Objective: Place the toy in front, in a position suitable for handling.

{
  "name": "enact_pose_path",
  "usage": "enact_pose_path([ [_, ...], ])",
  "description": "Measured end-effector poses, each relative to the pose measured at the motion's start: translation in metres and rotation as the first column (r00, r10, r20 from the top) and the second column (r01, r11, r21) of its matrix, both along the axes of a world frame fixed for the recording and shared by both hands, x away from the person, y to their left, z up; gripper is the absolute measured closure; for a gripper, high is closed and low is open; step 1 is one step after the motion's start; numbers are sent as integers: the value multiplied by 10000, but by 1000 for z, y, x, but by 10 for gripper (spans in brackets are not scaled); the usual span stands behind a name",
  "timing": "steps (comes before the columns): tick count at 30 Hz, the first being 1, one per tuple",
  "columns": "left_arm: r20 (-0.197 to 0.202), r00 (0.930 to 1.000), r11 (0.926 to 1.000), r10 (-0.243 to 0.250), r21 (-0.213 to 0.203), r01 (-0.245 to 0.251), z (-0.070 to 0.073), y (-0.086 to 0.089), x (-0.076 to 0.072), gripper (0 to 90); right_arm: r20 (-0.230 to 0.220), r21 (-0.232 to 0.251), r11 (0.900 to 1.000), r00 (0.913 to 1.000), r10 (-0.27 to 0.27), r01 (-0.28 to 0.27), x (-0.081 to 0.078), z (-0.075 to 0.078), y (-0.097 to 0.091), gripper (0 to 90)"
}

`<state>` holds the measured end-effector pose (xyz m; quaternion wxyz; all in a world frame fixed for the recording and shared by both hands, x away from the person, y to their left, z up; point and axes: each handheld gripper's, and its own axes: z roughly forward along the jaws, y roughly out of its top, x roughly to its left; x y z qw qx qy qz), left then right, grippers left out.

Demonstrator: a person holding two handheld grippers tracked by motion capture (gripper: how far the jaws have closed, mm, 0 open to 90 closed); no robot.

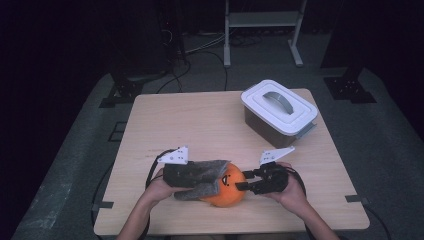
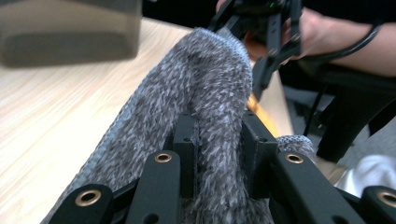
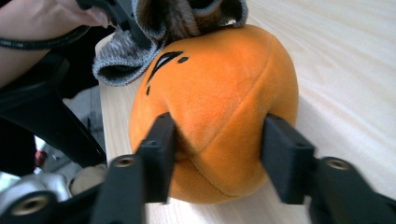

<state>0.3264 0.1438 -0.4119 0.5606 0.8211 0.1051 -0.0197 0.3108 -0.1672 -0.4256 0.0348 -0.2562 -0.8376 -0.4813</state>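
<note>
Pale wooden tabletop [image 1: 200, 125]: round orange plush toy [image 1: 227, 189] sits between both grippers, under a fuzzy grey knitted cloth [image 1: 207, 175].
Left gripper [image 2: 219, 140] has its fingers clamped on that cloth; right gripper [image 3: 219, 154], fingers half open, straddles and touches the toy's sides.

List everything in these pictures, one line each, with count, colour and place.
Round orange plush toy with a black face: one, orange, near table edge, between both grippers.
Fuzzy grey knitted cloth: one, grey, draped against the toy's left side.
Lidded plastic box with grey handle: one, white lid over a dark body, far right of table.
Wooden table: one, light wood.
Metal frame: one, pale, on floor beyond table.
Left hand-held gripper: one, black, clamped on the cloth.
Right hand-held gripper: one, black, jaws pressing the toy's sides.
</note>
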Motion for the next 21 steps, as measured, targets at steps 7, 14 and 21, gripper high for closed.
enact_pose_path([
  [7,249,9993,9982,-295,-522,307,11,-13,-4,713,1174,-199,9994,9926,312,-291,-9,16,2,543],
  [14,36,10000,9998,-66,180,65,0,-7,-1,717,981,122,9996,9949,248,-262,-6,9,0,397],
  [21,-140,9991,9992,-396,-54,396,4,-12,-1,716,972,4,9989,9942,462,-465,-6,4,7,427],
])
